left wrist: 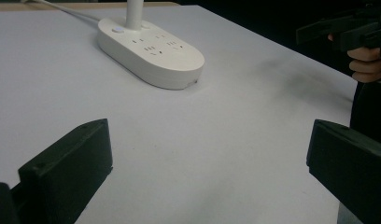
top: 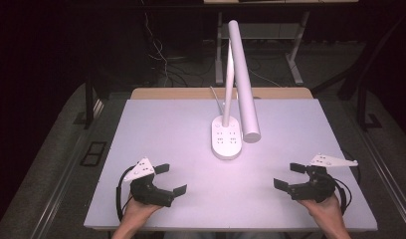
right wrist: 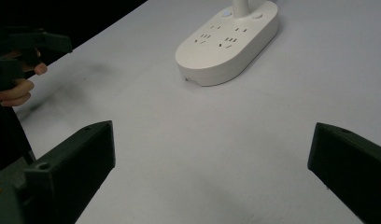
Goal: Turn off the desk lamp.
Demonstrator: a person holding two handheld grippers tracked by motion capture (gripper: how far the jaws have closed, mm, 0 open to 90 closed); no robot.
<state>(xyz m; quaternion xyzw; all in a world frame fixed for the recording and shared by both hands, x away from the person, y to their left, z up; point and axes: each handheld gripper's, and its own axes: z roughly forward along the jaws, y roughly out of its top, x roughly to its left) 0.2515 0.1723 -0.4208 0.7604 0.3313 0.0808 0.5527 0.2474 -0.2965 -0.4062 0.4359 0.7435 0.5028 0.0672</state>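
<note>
Dark room, pale lavender surface lit from above. White oval lamp base with outlet sockets sits centre, toward the far half, with white tubular lamp head angled over it. Left gripper near the front-left edge, jaws wide, nothing between them. Right gripper front-right, jaws wide, holding nothing. Both well apart from the base, pointing inward.

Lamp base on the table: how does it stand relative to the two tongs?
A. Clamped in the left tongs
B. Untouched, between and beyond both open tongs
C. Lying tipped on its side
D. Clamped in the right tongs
B: the lamp base sits flat on the table, apart from the open left tongs and right tongs.
</note>
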